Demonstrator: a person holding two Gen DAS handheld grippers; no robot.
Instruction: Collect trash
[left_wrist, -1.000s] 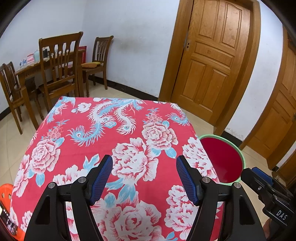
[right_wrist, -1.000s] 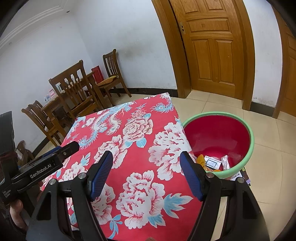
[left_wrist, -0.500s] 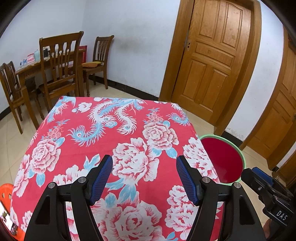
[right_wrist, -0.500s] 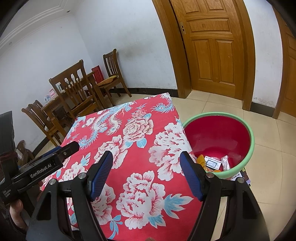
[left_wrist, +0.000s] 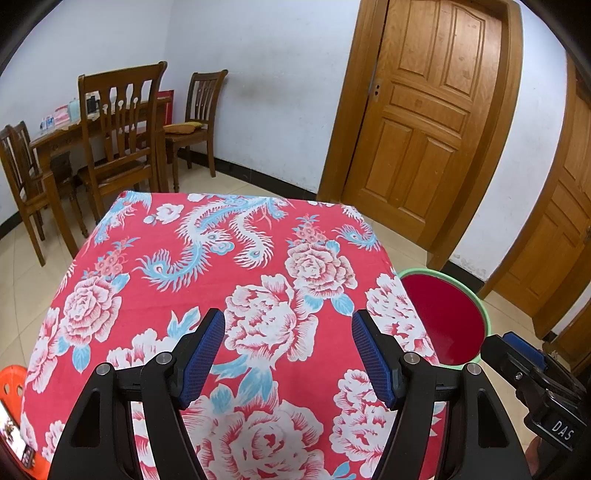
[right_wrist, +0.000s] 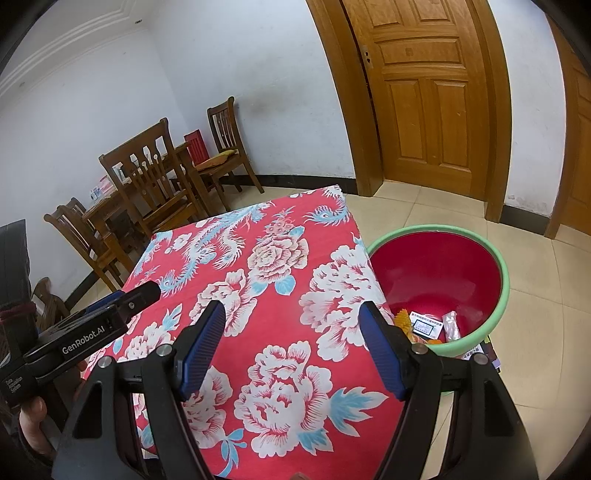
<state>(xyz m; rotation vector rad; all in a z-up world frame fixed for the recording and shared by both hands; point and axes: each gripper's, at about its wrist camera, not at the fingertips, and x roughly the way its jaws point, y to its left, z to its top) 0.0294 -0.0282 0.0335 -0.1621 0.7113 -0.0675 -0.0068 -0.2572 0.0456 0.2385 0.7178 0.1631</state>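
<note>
Covering the table, a floral cloth (left_wrist: 229, 280) lies beside a bin (right_wrist: 495, 258); both tools (left_wrist: 288, 354) (right_wrist: 291, 343) gape, empty.

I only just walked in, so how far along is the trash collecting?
Looks nearly or fully done. Trash already lies at the bottom of the green-rimmed bin beside the table. Nothing is in hand: the left gripper and right gripper are both open and empty above the floral tablecloth. No litter shows on the cloth, so nothing visible is left to pick up.
</note>
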